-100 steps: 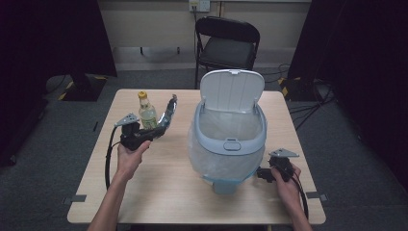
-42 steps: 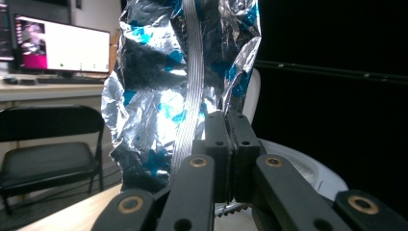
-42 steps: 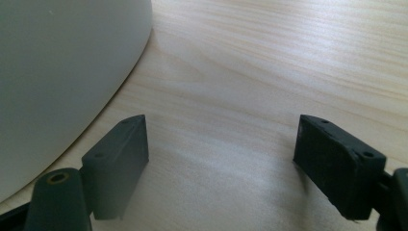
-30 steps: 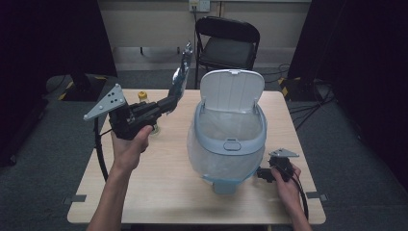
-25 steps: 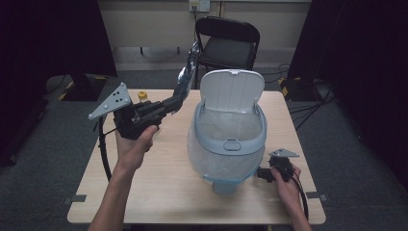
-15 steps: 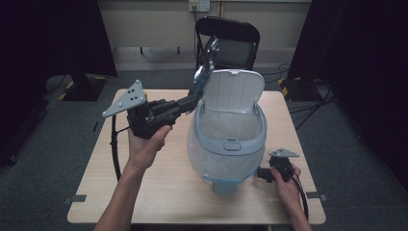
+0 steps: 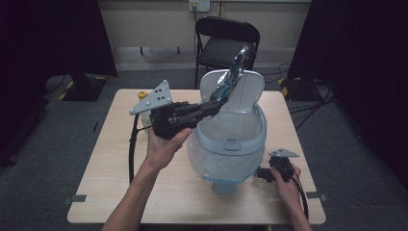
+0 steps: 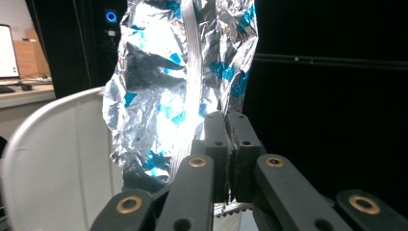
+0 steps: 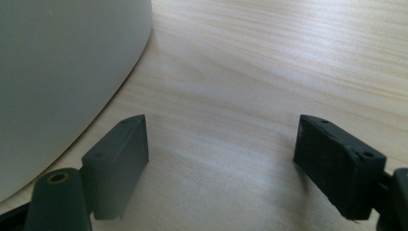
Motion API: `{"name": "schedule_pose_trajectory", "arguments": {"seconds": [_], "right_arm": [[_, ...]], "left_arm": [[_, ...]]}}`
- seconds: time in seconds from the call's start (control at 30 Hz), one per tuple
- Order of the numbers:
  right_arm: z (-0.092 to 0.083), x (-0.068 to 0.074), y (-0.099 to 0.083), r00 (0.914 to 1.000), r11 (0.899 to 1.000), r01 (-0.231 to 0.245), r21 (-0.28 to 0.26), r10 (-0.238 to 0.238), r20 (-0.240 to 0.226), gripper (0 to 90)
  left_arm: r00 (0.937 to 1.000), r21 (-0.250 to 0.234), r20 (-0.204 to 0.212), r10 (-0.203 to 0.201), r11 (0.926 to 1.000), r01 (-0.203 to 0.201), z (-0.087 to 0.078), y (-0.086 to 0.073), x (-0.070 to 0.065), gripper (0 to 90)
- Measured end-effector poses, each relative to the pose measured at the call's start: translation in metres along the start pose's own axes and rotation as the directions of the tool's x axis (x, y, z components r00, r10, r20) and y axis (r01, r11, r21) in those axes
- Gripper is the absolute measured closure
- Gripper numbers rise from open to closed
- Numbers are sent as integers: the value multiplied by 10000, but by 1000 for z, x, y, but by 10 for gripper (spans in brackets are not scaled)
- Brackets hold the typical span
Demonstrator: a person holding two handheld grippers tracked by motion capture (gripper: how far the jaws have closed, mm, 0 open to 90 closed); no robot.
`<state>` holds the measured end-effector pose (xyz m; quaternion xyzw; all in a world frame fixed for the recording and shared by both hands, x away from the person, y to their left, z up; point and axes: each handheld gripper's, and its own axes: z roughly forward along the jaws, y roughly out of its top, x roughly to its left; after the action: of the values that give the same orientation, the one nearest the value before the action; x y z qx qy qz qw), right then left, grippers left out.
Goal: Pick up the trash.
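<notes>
Your left hand-held gripper pinches the foil wrapper above the open bin; next, let it drop inside.

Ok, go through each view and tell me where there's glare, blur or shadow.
High view: evenly lit table, dark surroundings, the foil wrapper slightly motion-blurred. Left gripper view: glare streaks on the crinkled foil wrapper, near jaws soft, background nearly black. Right gripper view: near jaws blurred, soft shadows under them on the wood.

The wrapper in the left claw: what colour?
Crinkled silver foil wrapper with blue patches, clearest in the left gripper view.
</notes>
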<state>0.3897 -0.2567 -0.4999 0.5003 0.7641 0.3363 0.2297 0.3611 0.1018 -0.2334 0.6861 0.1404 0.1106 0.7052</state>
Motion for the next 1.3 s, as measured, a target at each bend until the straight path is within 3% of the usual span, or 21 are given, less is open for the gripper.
{"name": "schedule_pose_trajectory", "arguments": {"seconds": [0.07,0.17,0.33,0.5,0.67,1.13,1.3], "right_arm": [[0,0,0,10000,10000,41,-24,-41,12,185],[0,0,0,10000,10000,42,-26,-42,11,185],[0,0,0,10000,10000,19,-10,-19,5,185],[0,0,0,10000,10000,25,-15,-25,7,185],[0,0,0,10000,10000,26,-14,-26,8,185],[0,0,0,10000,10000,24,-16,-24,7,185],[0,0,0,10000,10000,22,-13,-22,7,185]], "left_arm": [[10000,279,-77,-48,9996,50,6,-2,1,882],[9992,410,173,-374,9985,367,14,-8,6,881],[9994,737,33,-351,9967,347,22,-14,9,866],[9989,944,41,-466,9945,461,24,-20,9,856],[9982,1155,-119,-596,9915,606,23,-24,12,778],[9968,1194,-421,-673,9902,719,17,-27,18,656],[9967,1053,-272,-771,9913,795,13,-29,22,592]]}}
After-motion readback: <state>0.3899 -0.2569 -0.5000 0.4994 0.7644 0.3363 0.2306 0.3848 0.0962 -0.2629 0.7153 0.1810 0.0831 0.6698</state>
